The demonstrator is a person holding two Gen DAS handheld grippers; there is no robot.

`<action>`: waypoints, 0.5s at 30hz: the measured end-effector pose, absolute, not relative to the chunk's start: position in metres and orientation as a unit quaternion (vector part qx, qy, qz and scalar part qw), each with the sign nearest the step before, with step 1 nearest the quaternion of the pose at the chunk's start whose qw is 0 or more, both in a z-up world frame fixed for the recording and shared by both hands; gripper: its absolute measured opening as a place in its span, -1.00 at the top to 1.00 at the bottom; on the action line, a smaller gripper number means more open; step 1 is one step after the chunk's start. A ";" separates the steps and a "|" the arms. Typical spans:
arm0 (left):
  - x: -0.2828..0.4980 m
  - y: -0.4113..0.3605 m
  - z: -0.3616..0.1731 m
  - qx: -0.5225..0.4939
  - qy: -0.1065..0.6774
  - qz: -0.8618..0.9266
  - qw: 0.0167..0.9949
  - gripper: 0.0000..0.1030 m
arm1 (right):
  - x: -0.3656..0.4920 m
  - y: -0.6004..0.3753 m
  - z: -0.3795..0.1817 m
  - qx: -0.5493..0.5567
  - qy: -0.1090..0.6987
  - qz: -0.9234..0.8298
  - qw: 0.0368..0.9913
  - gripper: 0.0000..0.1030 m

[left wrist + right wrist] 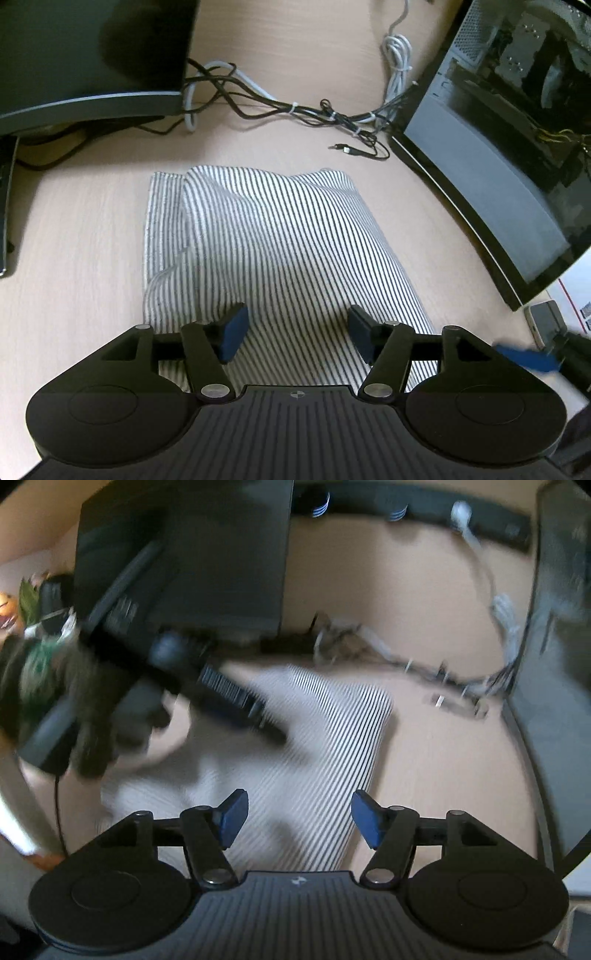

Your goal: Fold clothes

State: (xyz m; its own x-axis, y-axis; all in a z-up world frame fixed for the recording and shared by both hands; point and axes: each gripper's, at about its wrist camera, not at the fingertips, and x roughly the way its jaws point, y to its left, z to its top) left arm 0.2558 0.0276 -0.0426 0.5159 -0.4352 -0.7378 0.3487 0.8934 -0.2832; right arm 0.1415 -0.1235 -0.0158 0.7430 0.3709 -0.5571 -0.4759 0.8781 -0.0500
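A grey-and-white striped garment (266, 251) lies folded into a compact rectangle on the light wooden desk (74, 258). My left gripper (297, 334) is open and empty, hovering just above the garment's near end. My right gripper (299, 819) is open and empty above the garment's near right part (314, 775); that view is motion-blurred. The left gripper and the hand holding it show blurred in the right wrist view (221, 698), over the garment's left side. A blurred blue fingertip of the right gripper (528, 356) shows at the lower right of the left wrist view.
A dark monitor (92, 55) stands at the back left and a black computer case (498, 147) at the right. Tangled black and white cables (295, 110) run between them behind the garment. A small grey adapter (543, 321) lies by the case.
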 end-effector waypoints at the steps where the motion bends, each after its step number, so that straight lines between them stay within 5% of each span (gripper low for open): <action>1: 0.253 0.033 -0.041 -0.053 0.435 -0.226 0.870 -0.41 | 0.144 -0.119 -0.013 -0.102 0.274 0.225 0.929 -0.17; 8: 0.196 0.058 -0.035 0.080 0.371 -0.267 0.886 -0.69 | 0.152 -0.097 -0.052 -0.105 0.350 0.208 0.907 -0.11; 15: 0.164 0.070 -0.051 0.122 0.388 -0.308 0.860 -0.63 | 0.147 -0.091 -0.050 -0.105 0.357 0.177 0.911 -0.25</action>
State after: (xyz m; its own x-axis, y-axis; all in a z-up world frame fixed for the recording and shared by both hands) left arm 0.1640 0.0701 -0.0508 0.5104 -0.4349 -0.7418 0.6236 0.7812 -0.0290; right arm 0.1473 -0.0915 -0.0503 0.6831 0.2473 -0.6871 -0.3975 0.9152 -0.0658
